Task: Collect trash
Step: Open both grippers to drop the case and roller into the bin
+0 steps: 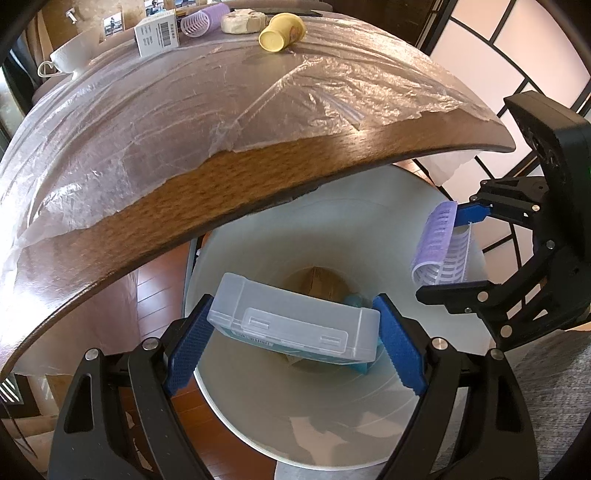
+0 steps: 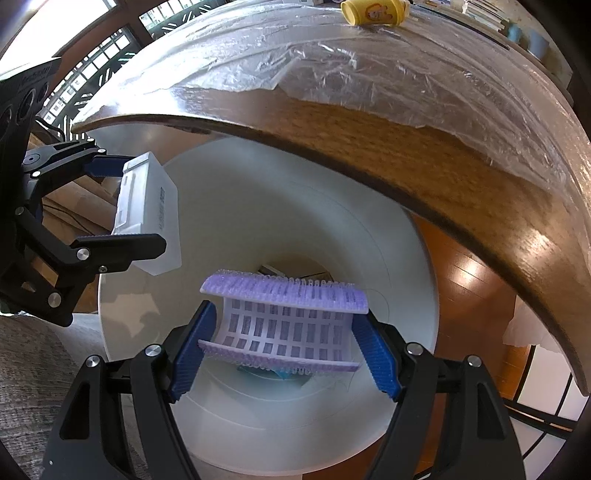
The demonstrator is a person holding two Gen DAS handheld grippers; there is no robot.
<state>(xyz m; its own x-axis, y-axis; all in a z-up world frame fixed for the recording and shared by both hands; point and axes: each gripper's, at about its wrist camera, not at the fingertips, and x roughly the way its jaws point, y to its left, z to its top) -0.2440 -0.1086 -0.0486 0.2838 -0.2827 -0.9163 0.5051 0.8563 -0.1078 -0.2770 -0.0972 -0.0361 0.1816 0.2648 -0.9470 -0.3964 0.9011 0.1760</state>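
**Translucent plastic and lilac mesh over the white bin**

Translucent plastic fills the left wrist view: we see the left hand-held gripper clamped on a clear plastic case, its blue pads pressing the two short ends, so the case's long axis runs straight across from pad to pad. Directly beneath and beyond it opens the white trash bin, standing on the floor just under the edge of the worktop. To the right, the right hand-held gripper grips a lilac hair roller over the bin's far rim. Back on the worktop lie a yellow cup, a second roller and a white box.

In the right wrist view, the right hand-held gripper is closed on the hair roller end to end, its axis crosswise and the bin mouth right below. The left hand-held gripper holds the case over the bin's left rim.

We judge both pieces sit above the opening, the roller more centrally; letting go should drop each inside, though the case, nearer the rim, could clip it.
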